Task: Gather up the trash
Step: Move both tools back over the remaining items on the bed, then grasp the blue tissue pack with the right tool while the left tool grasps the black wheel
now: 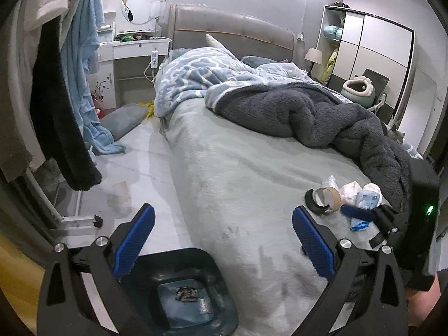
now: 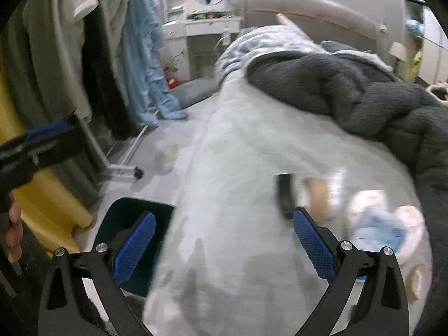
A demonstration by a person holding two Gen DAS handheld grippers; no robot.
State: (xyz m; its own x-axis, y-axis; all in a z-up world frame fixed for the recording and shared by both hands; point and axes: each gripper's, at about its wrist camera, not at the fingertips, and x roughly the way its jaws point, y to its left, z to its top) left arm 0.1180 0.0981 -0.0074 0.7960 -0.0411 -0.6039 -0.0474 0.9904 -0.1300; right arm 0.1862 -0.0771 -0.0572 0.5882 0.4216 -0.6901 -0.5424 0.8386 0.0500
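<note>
A pile of trash lies on the pale bed sheet: a cardboard tape roll, a black ring, white tissues and a blue wrapper. A dark blue bin stands on the floor beside the bed, with scraps in its bottom. My left gripper is open and empty above the bin and bed edge. My right gripper is open and empty over the bed; it shows at the right of the left wrist view next to the pile. The right wrist view is blurred; the black ring and tissues show there.
A dark fleece blanket and a blue patterned blanket are bunched on the bed. Clothes hang on a rack at the left, its wheeled foot on the floor. A clear plastic piece lies on the floor. A dressing table stands behind.
</note>
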